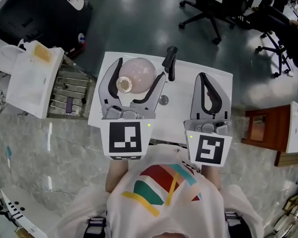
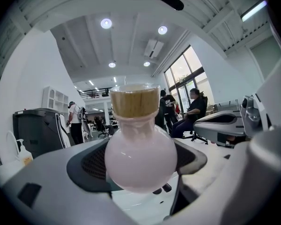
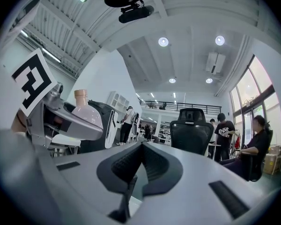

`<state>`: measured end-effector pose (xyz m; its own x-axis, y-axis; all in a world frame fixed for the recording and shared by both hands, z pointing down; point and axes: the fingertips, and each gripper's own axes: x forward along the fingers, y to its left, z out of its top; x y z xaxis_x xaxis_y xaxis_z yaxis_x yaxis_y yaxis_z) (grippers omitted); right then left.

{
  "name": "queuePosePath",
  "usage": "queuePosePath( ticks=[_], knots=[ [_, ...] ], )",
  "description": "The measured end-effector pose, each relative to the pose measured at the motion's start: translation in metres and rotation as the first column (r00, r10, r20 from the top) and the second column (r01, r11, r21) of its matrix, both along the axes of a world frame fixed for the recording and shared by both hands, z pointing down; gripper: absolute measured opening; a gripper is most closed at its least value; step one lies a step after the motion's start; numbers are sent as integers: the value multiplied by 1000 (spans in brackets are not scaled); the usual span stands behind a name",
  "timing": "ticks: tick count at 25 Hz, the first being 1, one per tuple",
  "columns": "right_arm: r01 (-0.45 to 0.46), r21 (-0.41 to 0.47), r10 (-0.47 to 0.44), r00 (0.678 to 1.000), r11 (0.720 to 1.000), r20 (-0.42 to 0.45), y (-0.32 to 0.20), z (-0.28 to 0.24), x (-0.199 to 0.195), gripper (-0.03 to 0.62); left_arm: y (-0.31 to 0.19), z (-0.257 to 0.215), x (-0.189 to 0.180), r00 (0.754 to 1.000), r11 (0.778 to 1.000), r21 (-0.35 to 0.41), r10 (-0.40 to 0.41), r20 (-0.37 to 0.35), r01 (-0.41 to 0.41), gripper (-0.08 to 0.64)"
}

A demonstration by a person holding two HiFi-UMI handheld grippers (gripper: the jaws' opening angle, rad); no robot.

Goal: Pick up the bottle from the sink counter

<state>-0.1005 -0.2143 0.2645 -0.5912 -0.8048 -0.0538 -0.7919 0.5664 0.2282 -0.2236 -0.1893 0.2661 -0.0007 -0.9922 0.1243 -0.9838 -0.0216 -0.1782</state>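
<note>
My left gripper point(image 1: 140, 69) is clamped on the pink bottle point(image 2: 140, 156). The round bulb sits between its pads and the wooden cap point(image 2: 134, 101) points up, seemingly clear of the sink counter point(image 1: 181, 100). That smooth bulb could roll or slip down if I tilt or ease my squeeze. The black faucet point(image 1: 170, 62) stands just beyond its right jaw, so a sideways swing might knock it. My right gripper point(image 1: 204, 81) hangs closed and empty.
</note>
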Motion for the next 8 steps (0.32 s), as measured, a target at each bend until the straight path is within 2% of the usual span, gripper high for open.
queuePosePath(
  ticks=[8],
  knots=[
    [-7,-1,7,1000,1000,3,-1,-2,2,12,-2,-12,1,1000,999,54,5,-12,-5,400]
  ],
)
